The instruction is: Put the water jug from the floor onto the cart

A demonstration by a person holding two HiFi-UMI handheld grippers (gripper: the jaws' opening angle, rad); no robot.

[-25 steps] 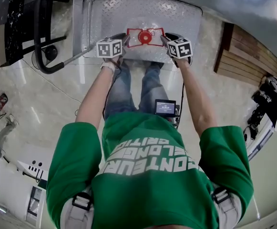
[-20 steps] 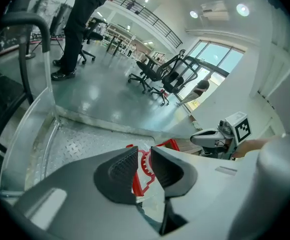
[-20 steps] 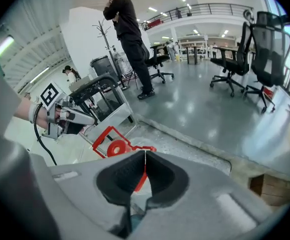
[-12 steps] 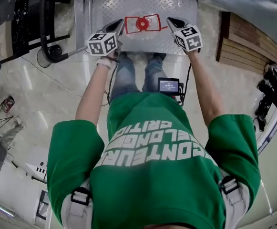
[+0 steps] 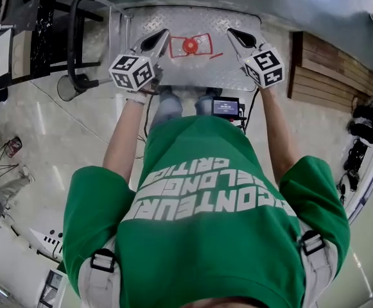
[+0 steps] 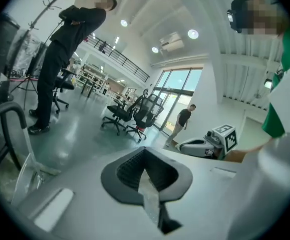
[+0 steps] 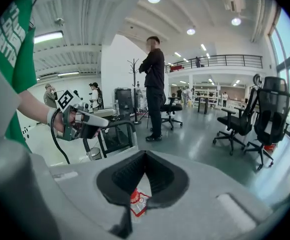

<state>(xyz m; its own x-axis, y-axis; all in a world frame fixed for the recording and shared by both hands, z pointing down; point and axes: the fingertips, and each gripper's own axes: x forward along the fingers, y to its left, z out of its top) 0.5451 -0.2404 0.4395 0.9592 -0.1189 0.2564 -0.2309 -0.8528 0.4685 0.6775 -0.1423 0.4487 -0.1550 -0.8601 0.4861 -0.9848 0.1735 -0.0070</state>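
The water jug, clear with a red cap and red label, stands on the cart's diamond-plate deck in the head view. My left gripper hangs above it to its left and my right gripper to its right, both apart from it. Each has its jaws shut with nothing between them, having just closed. In the left gripper view, the left gripper shows its pads meeting. In the right gripper view, the right gripper does the same, and the jug's red label shows below.
The cart's black handle curves up at the left of the deck. A wooden pallet lies to the right. A person stands beyond the cart with arms crossed. Office chairs stand farther off.
Both grippers have risen away from the jug, which stays on the cart deck. The person has straightened up, and the deck looks farther off.
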